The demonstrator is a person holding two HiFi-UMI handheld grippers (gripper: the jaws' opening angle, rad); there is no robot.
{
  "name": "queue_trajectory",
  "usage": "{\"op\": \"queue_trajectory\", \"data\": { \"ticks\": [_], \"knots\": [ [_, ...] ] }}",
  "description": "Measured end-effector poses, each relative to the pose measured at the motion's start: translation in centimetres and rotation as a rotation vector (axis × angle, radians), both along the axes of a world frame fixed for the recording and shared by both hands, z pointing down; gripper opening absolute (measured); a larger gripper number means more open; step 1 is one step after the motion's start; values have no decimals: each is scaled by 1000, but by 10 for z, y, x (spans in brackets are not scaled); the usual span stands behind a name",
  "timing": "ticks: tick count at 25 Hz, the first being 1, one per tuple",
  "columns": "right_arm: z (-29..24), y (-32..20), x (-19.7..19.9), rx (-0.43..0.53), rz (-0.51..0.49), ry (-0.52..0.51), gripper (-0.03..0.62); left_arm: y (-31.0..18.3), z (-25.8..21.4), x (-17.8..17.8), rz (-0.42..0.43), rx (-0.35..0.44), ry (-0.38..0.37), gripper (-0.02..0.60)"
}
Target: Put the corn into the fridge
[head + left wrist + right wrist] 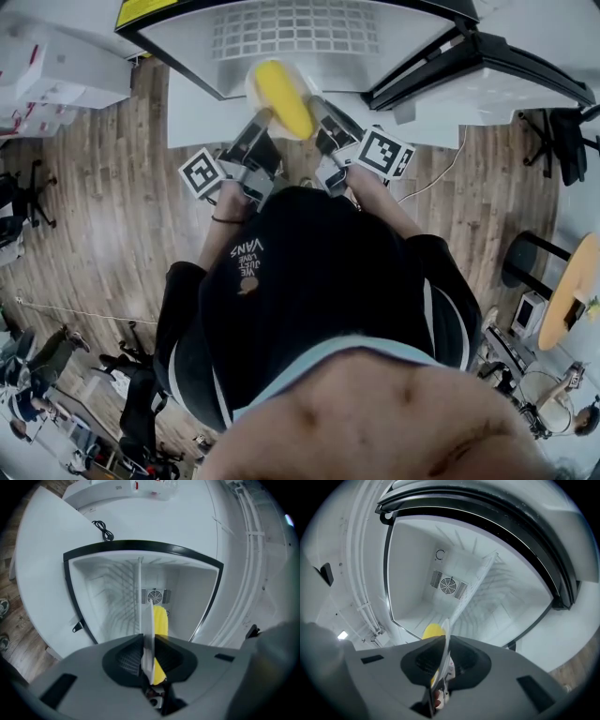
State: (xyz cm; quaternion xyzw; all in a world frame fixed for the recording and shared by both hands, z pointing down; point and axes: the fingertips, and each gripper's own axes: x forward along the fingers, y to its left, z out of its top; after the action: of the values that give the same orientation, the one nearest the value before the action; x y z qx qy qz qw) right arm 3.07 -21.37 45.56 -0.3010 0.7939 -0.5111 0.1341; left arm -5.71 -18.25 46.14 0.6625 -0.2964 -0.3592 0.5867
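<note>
Left gripper (pixel 148 644): jaws clamped on the left rim of a white plate (pixel 147 620). Right gripper (pixel 443 644): jaws clamped on the plate's right rim. The corn (pixel 284 97) lies on the plate, held between both grippers. Just beyond stands the open fridge (pixel 197 597), with the plate at its mouth and a fan vent (pixel 447 585) on its far wall.
</note>
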Motion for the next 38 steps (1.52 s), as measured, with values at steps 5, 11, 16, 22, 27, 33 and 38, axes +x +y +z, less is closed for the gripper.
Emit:
{"op": "queue_trajectory", "data": {
  "ticks": [5, 11, 16, 22, 27, 33, 38],
  "knots": [
    [-6, -11, -6, 20, 13, -4, 31, -12, -4, -5, 18, 7, 7, 69],
    [-8, -22, -15, 20, 28, 1, 31, -25, -8, -16, 32, 12, 2, 69],
    [-10, -30, -26, 22, 28, -10, 31, -32, -9, -26, 35, 10, 3, 69],
    [-9, -39, -39, 25, 29, -14, 31, -41, -7, -40, 32, 6, 11, 69],
    [-10, -45, -38, 25, 29, -28, 31, -48, -6, -38, 27, -6, 20, 69],
    [-7, -52, -39, 8, 37, -22, 31, -56, -5, -40, 24, -12, 35, 69],
    [-7, -60, -40, 18, 39, -15, 31, -63, -4, -42, 17, -22, 50, 69]
  ]
}}
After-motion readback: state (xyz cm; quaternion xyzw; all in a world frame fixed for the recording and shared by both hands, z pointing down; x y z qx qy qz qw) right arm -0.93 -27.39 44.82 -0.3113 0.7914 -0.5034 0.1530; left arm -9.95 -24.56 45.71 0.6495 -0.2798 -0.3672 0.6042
